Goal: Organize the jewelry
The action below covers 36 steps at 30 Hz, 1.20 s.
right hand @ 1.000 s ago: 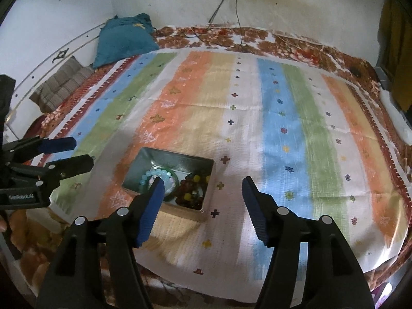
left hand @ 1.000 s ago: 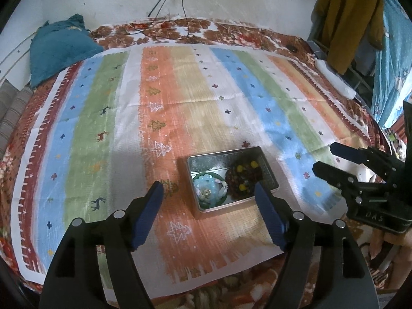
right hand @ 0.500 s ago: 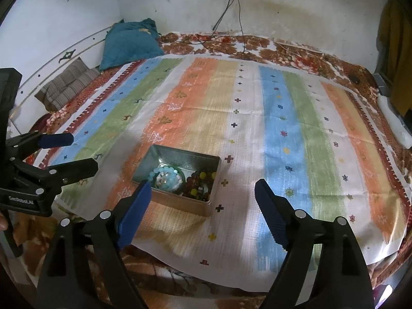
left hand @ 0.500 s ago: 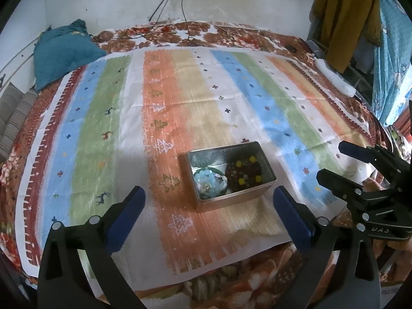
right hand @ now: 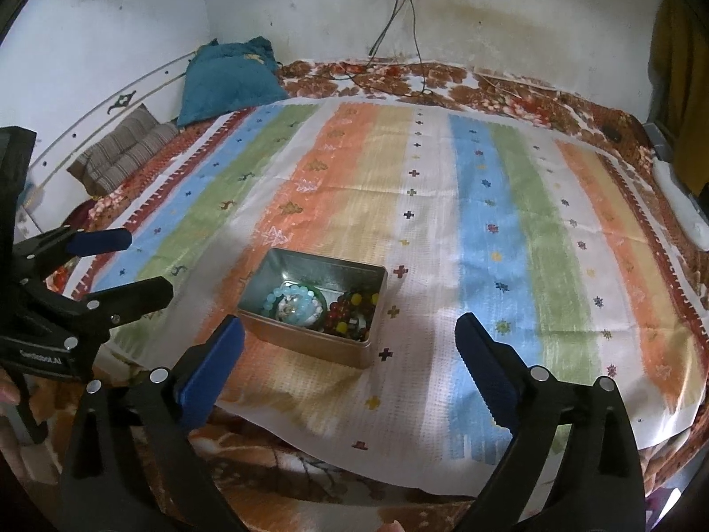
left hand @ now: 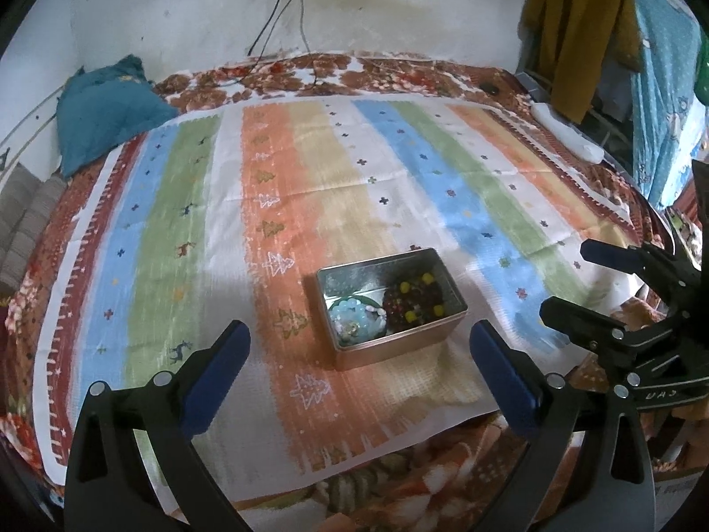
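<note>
An open metal tin (left hand: pixel 399 350) sits on the striped cloth near the bed's front edge. Inside it lie a pale blue bead bracelet (left hand: pixel 354 319) and a dark red bead bracelet with yellow beads (left hand: pixel 412 299). My left gripper (left hand: pixel 358 328) hovers above and in front of the tin, open and empty. In the right wrist view the tin (right hand: pixel 310 346) shows the pale blue bracelet (right hand: pixel 294 301) and the dark red bracelet (right hand: pixel 350 312). My right gripper (right hand: pixel 349 319) hangs in front of the tin, jaws opening, nothing between them. Each gripper shows in the other's view: the right gripper (left hand: pixel 565 277) and the left gripper (right hand: pixel 149 261).
A striped cloth (left hand: pixel 465 204) covers a floral bedspread (right hand: pixel 487 88). A teal pillow (left hand: pixel 106 106) and a striped cushion (right hand: pixel 124 155) lie at the back left. Cables (right hand: pixel 399 22) hang from a wall socket. Clothes (left hand: pixel 576 22) hang at the right, above a white object (left hand: pixel 567 137).
Both grippers' jaws have spread wider. The left gripper has drawn back a little from the tin. The bracelets lie still in the tin.
</note>
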Available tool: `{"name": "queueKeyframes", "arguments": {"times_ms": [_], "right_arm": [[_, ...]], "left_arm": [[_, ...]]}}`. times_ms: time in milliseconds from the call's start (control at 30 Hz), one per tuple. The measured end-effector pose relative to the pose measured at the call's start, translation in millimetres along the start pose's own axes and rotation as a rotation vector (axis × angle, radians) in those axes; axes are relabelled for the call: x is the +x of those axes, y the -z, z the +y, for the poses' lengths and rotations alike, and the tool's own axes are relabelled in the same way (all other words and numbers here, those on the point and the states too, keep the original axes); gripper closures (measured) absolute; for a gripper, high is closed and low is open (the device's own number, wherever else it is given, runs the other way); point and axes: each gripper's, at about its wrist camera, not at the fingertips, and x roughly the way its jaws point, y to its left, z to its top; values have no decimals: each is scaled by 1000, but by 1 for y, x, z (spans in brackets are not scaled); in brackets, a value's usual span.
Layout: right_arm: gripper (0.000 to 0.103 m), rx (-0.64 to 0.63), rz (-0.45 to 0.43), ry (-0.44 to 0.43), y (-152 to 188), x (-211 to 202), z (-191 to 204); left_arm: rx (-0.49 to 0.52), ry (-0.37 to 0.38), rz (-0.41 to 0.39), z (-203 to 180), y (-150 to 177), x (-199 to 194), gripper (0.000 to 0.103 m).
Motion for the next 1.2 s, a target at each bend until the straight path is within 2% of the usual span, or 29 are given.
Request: {"name": "queueKeyframes", "arguments": {"times_ms": [133,233,300,600,867,1200], "right_arm": [[5,17,-4,5,-1,0,-4],[5,29,-5,1,0,-2,-6],[5,30,-9,-4,0,-3,-6],[5,36,-21,-25,1,-7,-8],[5,20,-39,0,2,-10,-4],[5,7,-45,21,3,-11,-3]], "left_arm": [[28,-4,-30,-6,1,-5,6],[14,30,-44,-4,1,-9,6],[4,3,-52,-2,0,-9,6],[41,-18,-75,-9,2,-14,6],[42,-26,-72,-9,3,-13,6],[61,1,-63,-10,5,-11,6]]}}
